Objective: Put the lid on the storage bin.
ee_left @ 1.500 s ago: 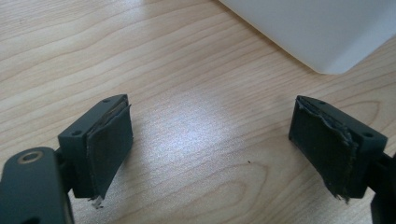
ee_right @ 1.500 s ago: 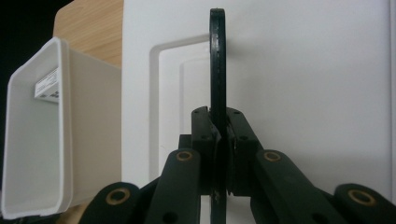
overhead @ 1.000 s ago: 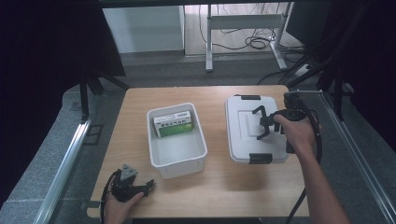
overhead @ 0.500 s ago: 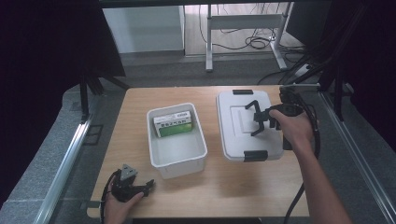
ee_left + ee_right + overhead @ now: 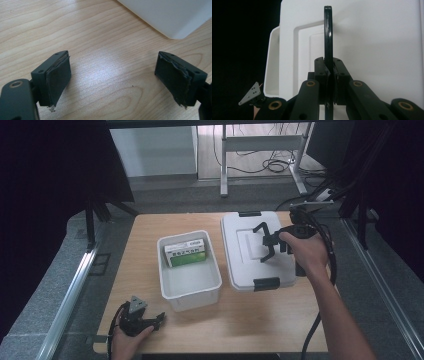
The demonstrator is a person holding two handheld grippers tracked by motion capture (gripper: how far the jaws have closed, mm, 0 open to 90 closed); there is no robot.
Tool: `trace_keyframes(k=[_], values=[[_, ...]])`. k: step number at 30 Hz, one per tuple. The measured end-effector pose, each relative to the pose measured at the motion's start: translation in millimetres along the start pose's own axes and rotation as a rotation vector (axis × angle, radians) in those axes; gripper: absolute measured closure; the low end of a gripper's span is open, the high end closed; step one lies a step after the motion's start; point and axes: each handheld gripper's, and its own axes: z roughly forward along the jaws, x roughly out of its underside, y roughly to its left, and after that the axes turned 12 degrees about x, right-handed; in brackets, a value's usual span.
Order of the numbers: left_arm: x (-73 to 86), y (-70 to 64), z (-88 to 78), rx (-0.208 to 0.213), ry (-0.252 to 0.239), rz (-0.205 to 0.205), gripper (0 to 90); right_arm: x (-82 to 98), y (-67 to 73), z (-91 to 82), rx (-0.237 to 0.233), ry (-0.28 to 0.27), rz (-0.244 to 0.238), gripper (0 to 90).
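My right gripper (image 5: pixel 266 241) had its jaws pinched tight on the thin black handle (image 5: pixel 328 35) of the white bin lid (image 5: pixel 245 270); in the right gripper view the pads (image 5: pixel 325 72) pressed flat against both faces of that handle, with no gap between them. The lid hung from this grip over the right half of the wooden table (image 5: pixel 250 320), tilted, just beside the open white bin (image 5: pixel 192 290), its black latch (image 5: pixel 266 283) at the near edge. A green and white box (image 5: pixel 186 254) lay at the far end of the bin. My left gripper (image 5: pixel 150 321) rested low at the near left corner of the table, its jaws spread wide with nothing between them, the bare pads (image 5: pixel 60 75) over the wood and a corner of the bin just ahead.
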Motion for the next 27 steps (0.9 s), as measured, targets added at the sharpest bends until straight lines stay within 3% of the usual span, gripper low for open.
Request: trace_keyframes(k=[9,27], values=[[0.0,-0.1,0.2,0.0,-0.001,-0.001,13.1,-2.4,13.9,2.0,-0.007,0.003,-0.017,83.9],[0.0,0.0,0.2,0.0,-0.001,0.0,13.0,-7.3,55.7,18.2,-0.033,0.033,-0.048,83.9]])
